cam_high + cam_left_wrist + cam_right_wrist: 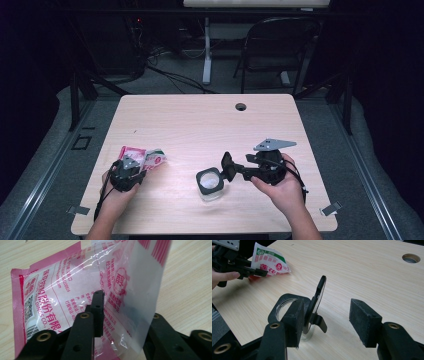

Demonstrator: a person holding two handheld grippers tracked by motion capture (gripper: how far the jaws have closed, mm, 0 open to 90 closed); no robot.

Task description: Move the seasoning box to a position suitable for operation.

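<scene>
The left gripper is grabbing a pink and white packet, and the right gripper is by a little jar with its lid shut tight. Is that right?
Not quite: the jar's lid is flipped up, standing open on the jar, as the right gripper view shows. The rest holds: the left gripper has the pink and white packet between its jaws, and the right gripper is beside the jar.
</scene>
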